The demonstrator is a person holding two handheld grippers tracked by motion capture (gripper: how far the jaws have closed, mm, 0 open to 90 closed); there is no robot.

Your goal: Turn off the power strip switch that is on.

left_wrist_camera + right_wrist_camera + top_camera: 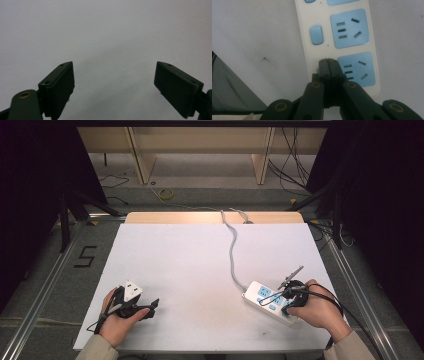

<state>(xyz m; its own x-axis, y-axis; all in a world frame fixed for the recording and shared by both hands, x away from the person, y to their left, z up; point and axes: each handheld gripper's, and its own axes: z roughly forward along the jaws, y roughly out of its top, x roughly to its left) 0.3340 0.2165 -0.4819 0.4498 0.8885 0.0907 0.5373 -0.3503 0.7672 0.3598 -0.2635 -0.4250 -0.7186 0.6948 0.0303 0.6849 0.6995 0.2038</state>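
A white-covered worktop [200,285] stands on grey floor among dark curtains. The white plastic power strip with blue sockets [267,300] lies near its right front corner, long axis diagonal, grey cable [231,255] running away from the person. Right tongs [328,62], pressed together, rest on the strip; left tongs [115,82] gape apart, holding nothing.

In the right gripper view the power strip [342,42] runs off the top edge, its uppermost socket and switch cut to slivers, and the right gripper [328,65] covers the strip's switch beside the lowest socket. In the high view, lower right, the hand [315,310] hides the strip's near end. At top centre its grey cable [231,245] passes beyond the table's far edge, its end too small to tell.
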